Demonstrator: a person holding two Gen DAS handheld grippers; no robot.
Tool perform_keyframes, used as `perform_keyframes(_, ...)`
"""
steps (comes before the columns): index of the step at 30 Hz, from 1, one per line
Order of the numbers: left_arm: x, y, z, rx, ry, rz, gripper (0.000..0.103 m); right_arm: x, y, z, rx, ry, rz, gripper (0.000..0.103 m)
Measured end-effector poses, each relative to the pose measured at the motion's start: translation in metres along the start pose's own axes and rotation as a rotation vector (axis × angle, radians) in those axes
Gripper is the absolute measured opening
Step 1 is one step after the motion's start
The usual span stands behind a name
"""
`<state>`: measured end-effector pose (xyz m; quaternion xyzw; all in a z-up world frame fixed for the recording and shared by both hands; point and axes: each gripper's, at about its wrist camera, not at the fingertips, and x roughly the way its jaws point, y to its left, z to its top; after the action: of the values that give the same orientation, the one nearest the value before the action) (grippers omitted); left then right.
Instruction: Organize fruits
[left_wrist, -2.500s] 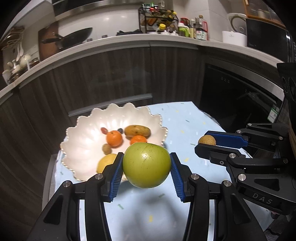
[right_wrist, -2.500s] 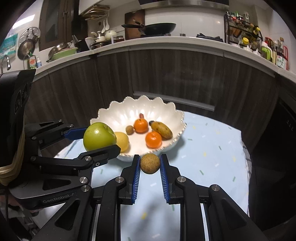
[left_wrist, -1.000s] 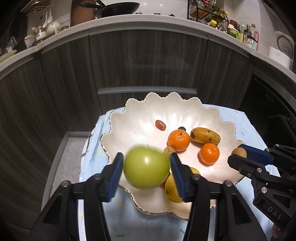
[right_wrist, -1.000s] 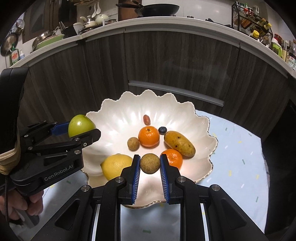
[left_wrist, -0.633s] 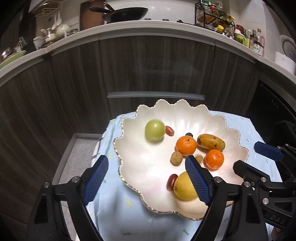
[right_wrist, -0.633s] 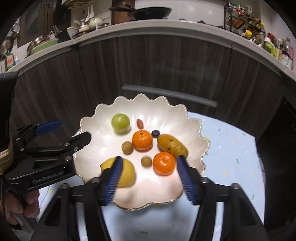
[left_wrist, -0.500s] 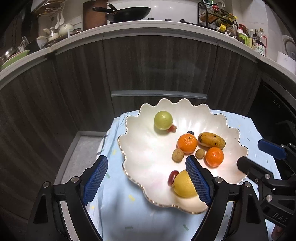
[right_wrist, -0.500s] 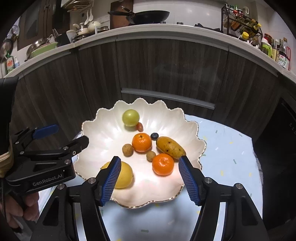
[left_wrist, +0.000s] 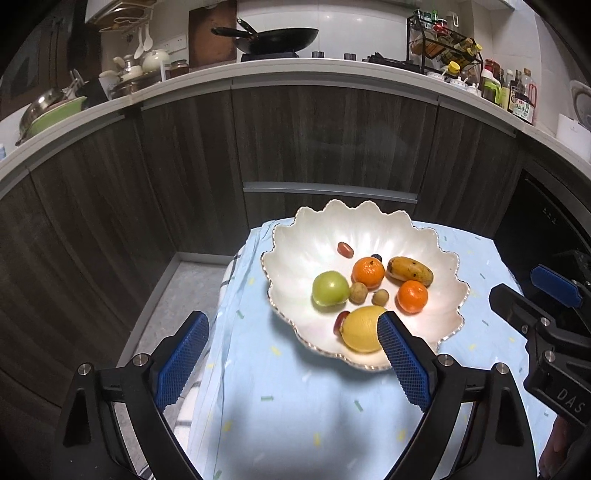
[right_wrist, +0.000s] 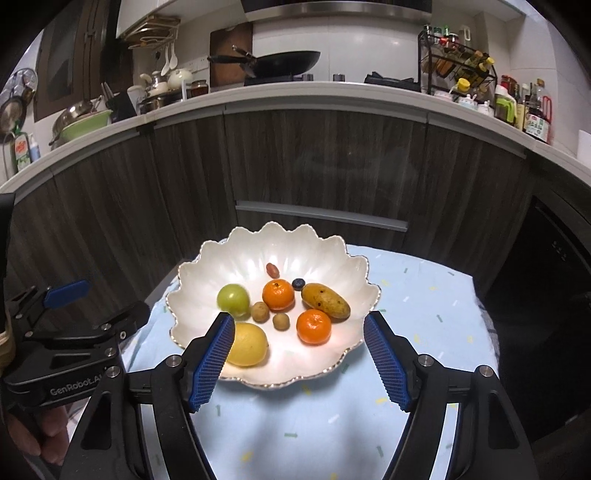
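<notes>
Nine pieces of fruit sit inside the white scalloped bowl (right_wrist: 360, 271). From the bowl's center I read the green apple (right_wrist: 232, 300) at 9 o'clock, the lemon (right_wrist: 246, 343) at 7 o'clock, one mandarin (right_wrist: 313, 326) at 5 o'clock and the mango (right_wrist: 325, 296) at 3 o'clock. The left gripper (left_wrist: 291, 363) is released and empty; the right gripper (right_wrist: 298, 360) likewise stands wide and empty. I see no fruit on the blue tablecloth (right_wrist: 424, 295), so I judge the sorting essentially complete.
</notes>
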<state>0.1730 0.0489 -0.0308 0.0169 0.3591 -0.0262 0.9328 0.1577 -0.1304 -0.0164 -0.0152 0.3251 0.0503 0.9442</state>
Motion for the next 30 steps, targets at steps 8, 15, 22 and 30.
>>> perform_keyframes(8,-0.035,-0.006,-0.009,-0.007,-0.023,0.015,0.093,-0.034,-0.006,-0.008,0.017,-0.034,-0.012,0.073)
perform_keyframes(15,-0.061,-0.013,-0.022,-0.009,-0.043,0.024,0.093,-0.056,-0.013,-0.019,0.032,-0.051,-0.029,0.073)
perform_keyframes(22,-0.078,-0.021,-0.035,-0.005,-0.051,0.03,0.093,-0.073,-0.022,-0.031,0.054,-0.05,-0.084,0.073)
perform_keyframes(30,-0.093,-0.029,-0.045,0.001,-0.057,0.025,0.093,-0.093,-0.03,-0.041,0.074,-0.054,-0.122,0.073)
